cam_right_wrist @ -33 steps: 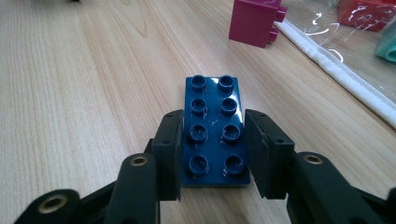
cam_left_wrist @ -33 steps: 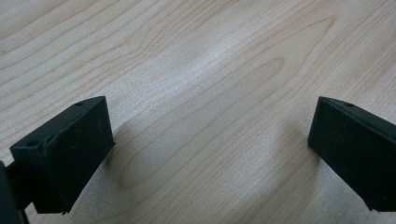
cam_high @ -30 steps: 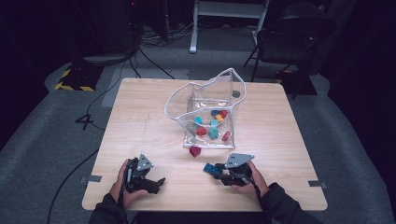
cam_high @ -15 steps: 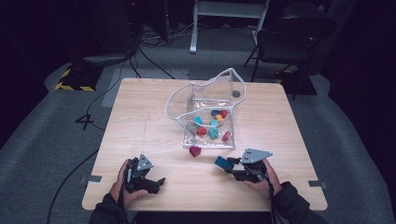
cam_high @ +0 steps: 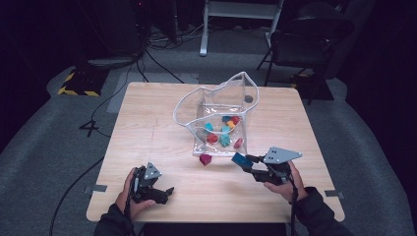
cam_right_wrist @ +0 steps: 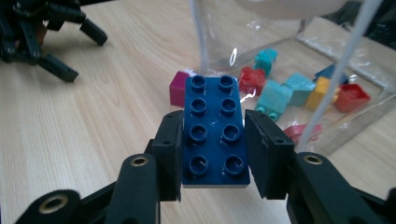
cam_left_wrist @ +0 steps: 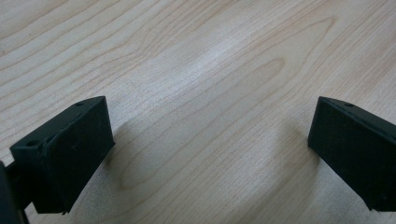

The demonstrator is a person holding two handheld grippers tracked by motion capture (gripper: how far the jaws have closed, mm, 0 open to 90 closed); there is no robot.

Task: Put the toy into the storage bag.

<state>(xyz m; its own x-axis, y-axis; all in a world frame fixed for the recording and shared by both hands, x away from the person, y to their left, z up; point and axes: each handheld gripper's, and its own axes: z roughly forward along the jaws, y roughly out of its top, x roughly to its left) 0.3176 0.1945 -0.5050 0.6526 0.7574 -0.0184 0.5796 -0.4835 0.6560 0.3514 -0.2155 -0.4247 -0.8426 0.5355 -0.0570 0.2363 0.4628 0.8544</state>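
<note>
My right gripper (cam_right_wrist: 212,154) is shut on a dark blue studded brick (cam_right_wrist: 214,128), held studs-up above the table. From above, that blue brick (cam_high: 240,159) sticks out of the right gripper (cam_high: 248,163) just in front of a clear plastic bag (cam_high: 216,115). Several coloured bricks (cam_high: 223,132) lie inside the bag. A magenta brick (cam_high: 205,159) sits on the table by the bag's mouth, also seen as the magenta brick (cam_right_wrist: 178,88) past the blue one. My left gripper (cam_high: 164,193) rests low at the front left, open over bare wood (cam_left_wrist: 210,130).
The wooden table (cam_high: 147,123) has free room on its left half. A chair (cam_high: 305,39) and cables (cam_high: 123,73) lie beyond the far edge. In the right gripper view, the left gripper (cam_right_wrist: 37,37) shows at the upper left.
My right gripper has risen with the blue brick and shifted right and toward the bag. The left gripper has stayed in place.
</note>
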